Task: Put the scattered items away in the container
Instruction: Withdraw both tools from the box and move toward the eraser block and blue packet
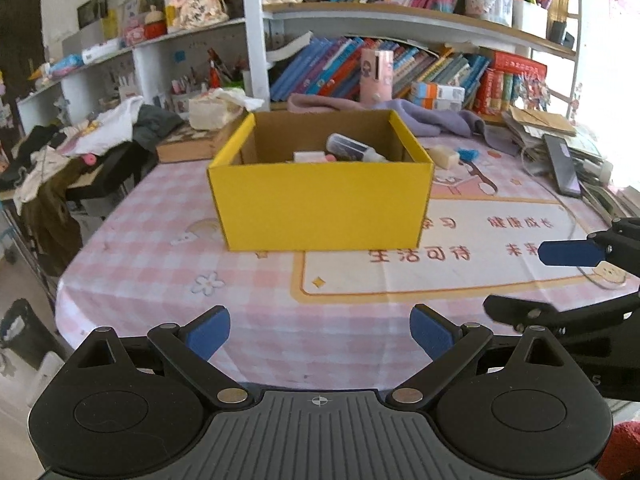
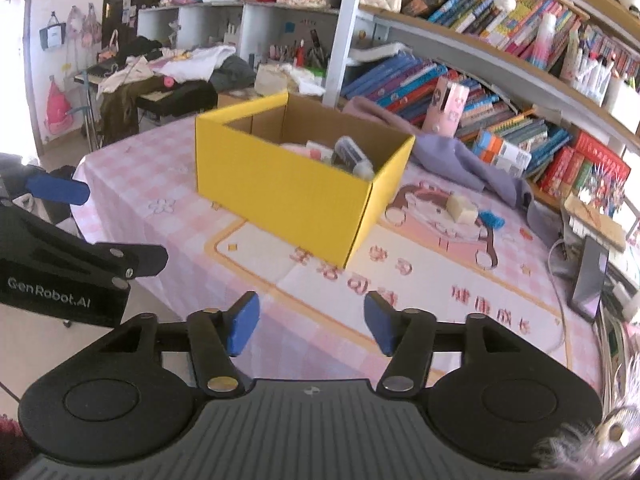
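left gripper (image 1: 320, 334) spread wide, nothing between the blue pads (image 1: 212, 332), hovering over the near table (image 1: 160, 240) edge. right gripper (image 2: 311, 326) also parted, empty, just to the right of the left one. straight ahead of both, yellow box (image 1: 320, 204) on the pink cloth, bottle (image 1: 354, 149) and small bits inside. beyond the box's right corner, pale block (image 2: 462, 209) and blue piece (image 2: 491, 218) side by side, outside it. farther right, phone (image 1: 562, 166).
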`<move>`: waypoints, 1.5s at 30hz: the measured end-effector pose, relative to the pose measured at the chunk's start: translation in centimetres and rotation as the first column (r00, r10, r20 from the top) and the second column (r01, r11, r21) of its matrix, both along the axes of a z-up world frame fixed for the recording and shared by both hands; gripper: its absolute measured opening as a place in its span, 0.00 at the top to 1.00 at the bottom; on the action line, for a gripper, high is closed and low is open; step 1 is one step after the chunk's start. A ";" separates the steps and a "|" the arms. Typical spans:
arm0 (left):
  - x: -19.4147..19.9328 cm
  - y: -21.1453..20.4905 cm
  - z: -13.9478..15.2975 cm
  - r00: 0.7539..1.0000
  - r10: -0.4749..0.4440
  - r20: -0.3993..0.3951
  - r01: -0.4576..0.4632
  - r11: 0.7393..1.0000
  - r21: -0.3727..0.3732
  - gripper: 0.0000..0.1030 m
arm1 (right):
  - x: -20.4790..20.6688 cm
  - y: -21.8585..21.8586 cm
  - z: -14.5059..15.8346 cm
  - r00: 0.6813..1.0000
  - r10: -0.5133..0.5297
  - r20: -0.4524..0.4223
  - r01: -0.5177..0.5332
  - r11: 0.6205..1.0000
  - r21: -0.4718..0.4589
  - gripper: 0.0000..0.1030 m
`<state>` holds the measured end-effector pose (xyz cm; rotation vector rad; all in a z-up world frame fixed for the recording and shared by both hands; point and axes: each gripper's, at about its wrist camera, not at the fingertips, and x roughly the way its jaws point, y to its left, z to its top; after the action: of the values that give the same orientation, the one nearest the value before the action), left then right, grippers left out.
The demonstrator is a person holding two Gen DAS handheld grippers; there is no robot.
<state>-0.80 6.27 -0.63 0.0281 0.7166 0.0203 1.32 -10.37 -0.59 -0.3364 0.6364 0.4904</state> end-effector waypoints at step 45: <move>6.8 -11.2 -1.1 0.933 -0.359 -0.042 0.357 0.933 -0.044 0.05 | 3.3 -11.0 -0.6 0.932 -0.360 -0.033 0.357 0.932 -0.061 0.27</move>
<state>6.00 -4.93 -1.72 0.1258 0.7522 -0.3445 4.61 -21.41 -1.23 -0.2531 0.7369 0.1297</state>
